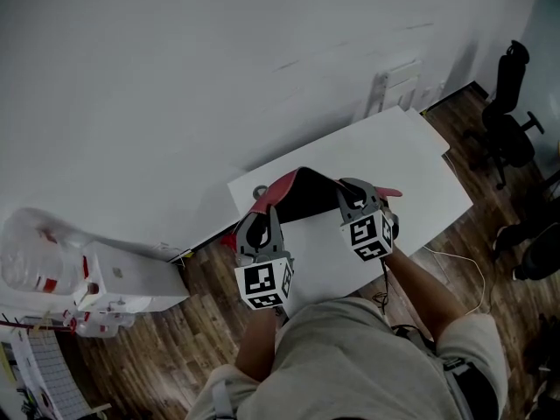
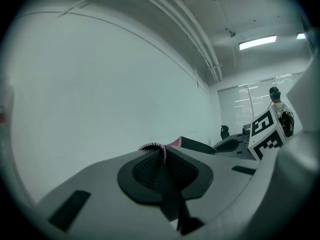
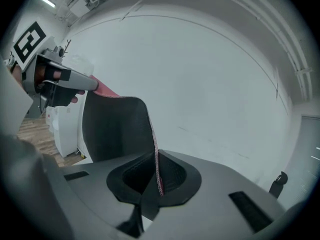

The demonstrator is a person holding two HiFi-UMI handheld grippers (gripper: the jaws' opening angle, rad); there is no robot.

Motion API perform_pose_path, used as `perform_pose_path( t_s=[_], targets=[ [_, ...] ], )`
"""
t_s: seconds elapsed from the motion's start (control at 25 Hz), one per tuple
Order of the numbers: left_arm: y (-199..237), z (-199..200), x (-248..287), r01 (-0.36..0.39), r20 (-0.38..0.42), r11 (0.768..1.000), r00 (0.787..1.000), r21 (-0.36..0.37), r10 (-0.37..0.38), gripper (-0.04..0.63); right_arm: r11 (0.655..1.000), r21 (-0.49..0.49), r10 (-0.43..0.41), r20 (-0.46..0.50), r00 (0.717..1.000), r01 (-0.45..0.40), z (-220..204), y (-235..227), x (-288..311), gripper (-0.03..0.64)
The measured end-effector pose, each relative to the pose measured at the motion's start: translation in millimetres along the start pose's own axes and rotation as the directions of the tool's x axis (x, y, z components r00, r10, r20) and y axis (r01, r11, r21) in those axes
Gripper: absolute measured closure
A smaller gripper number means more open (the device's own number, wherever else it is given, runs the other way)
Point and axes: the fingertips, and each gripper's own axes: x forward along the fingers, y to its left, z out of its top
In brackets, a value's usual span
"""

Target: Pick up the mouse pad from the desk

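The left gripper [image 2: 162,156] has its two jaws pressed together on the left edge of the mouse pad [image 3: 117,129]. A thin strip of the pad's pink stitched border sits pinched between the dark ribbed pads. The right gripper [image 3: 157,176] is closed the same way on the pad's right edge, and that border runs straight up out of its jaws.

In the head view the two grippers sit side by side, left and right, just beyond the person's lap. Each carries a white cube with black square markers on its near end. The mouse pad spans the gap between them. It is held up over the near part of a white desk [image 1: 411,164] and bowed into an arch, so its black underside faces the person. Its pink upper face shows along the curled left edge and at the right tip. From the right gripper view the pad stands almost upright like a dark curved sheet, with the left gripper clamped on its far end.

The person's bare forearms [image 1: 429,291] reach in from the near side, above light-coloured shorts [image 1: 350,357]. The desk stands against a plain white wall [image 1: 219,77] on a dark wooden floor [image 1: 210,278]. A white cable [image 1: 468,265] loops on the floor by the desk's near right corner. A black office chair [image 1: 509,103] stands far to the right. To the left, against the wall, is a low white cabinet [image 1: 131,283] with a clear bag [image 1: 35,252] resting on it.
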Motion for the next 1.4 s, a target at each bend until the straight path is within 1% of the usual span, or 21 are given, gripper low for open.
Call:
perform_pose_path(
  t_s=[0.12, 0.28, 0.44, 0.52, 0.72, 0.8, 0.96, 1.04, 1.2, 1.4],
  targets=[
    [-1.7, 16.6, -1.9, -0.002, 0.046, 0.999, 0.999, 0.043, 0.000, 0.565, 0.999, 0.005, -0.045, 0.040, 0.998, 0.044, 16.6, -13.1, -0.2, 0.566],
    [-7.0, 38.3, -0.7, 0.005, 0.106, 0.997, 0.994, 0.071, -0.012, 0.565, 0.994, 0.034, -0.108, 0.086, 0.990, 0.105, 38.2, -30.7, -1.6, 0.566],
    [-14.7, 63.6, 0.1, -0.003, 0.178, 0.989, 0.984, 0.150, -0.024, 0.565, 0.987, 0.077, -0.148, 0.141, 0.979, 0.138, 59.3, -42.0, -6.2, 0.566],
    [-17.2, 73.8, -0.4, -0.014, 0.203, 0.985, 0.979, 0.170, -0.021, 0.565, 0.984, 0.104, -0.160, 0.173, 0.972, 0.143, 68.4, -45.4, -10.2, 0.566],
    [-11.9, 87.4, -6.5, -0.055, 0.189, 0.986, 0.982, 0.154, 0.025, 0.565, 0.977, 0.134, -0.196, 0.242, 0.950, 0.167, 90.3, -48.7, -29.0, 0.566],
    [-11.1, 92.6, -8.0, -0.059, 0.197, 0.985, 0.980, 0.164, 0.026, 0.565, 0.974, 0.141, -0.212, 0.275, 0.938, 0.179, 101.6, -50.1, -37.4, 0.566],
    [-17.9, 102.8, -11.3, -0.060, 0.238, 0.979, 0.971, 0.196, 0.012, 0.565, 0.970, 0.153, -0.231, 0.321, 0.919, 0.190, 119.1, -49.9, -52.9, 0.566],
    [-22.5, 105.3, -13.3, -0.050, 0.248, 0.978, 0.969, 0.201, -0.001, 0.565, 0.968, 0.159, -0.237, 0.327, 0.915, 0.194, 122.6, -49.4, -59.9, 0.566],
    [-26.9, 108.6, -15.9, -0.019, 0.252, 0.984, 0.967, 0.179, -0.028, 0.565, 0.963, 0.172, -0.256, 0.325, 0.910, 0.210, 124.2, -50.2, -71.2, 0.566],
    [-35.1, 108.7, -18.7, 0.004, 0.256, 0.985, 0.965, 0.173, -0.050, 0.565, 0.957, 0.183, -0.273, 0.318, 0.908, 0.223, 123.5, -51.1, -84.4, 0.566]
  ],
)
